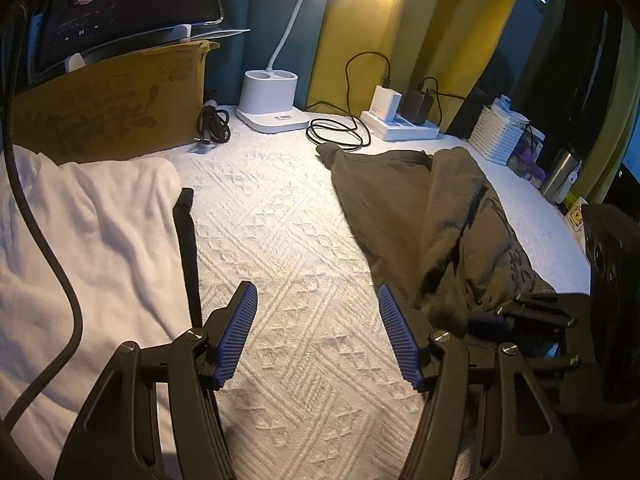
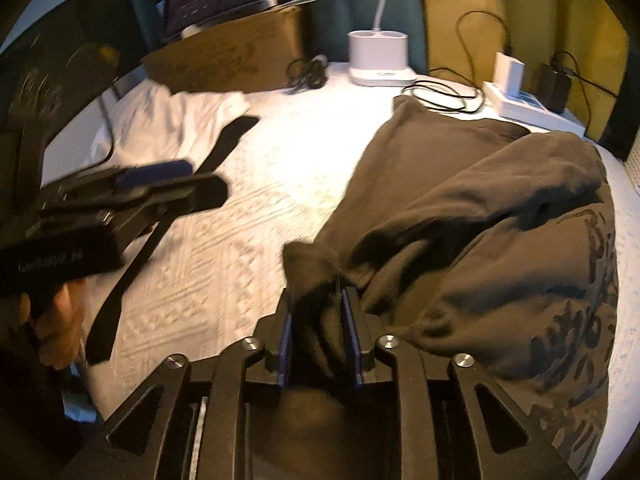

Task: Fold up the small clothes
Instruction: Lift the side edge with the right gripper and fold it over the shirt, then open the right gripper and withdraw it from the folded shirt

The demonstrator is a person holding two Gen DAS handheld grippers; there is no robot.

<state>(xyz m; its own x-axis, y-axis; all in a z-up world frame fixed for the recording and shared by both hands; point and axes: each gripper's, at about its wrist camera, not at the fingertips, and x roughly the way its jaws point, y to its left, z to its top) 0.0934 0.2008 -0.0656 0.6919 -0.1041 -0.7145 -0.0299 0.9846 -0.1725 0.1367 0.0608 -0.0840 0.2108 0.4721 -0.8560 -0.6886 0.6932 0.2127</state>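
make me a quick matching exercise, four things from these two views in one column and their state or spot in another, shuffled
Things:
1. left gripper
2. right gripper
3. white garment
4. lamp base

States or spots:
A. lies on the left side of the bedspread
B. shut on a bunched part of the olive-brown garment
C. stands at the back, against the wall
D. open, with nothing between its fingers

Pairs: 1-D, 2-B, 3-A, 4-C

Ahead of the claw, white textured bedspread [image 1: 280,208]; beyond it, white lamp base [image 1: 272,100], cardboard box [image 1: 120,104] far left, yellow curtain [image 1: 360,40] glowing behind.
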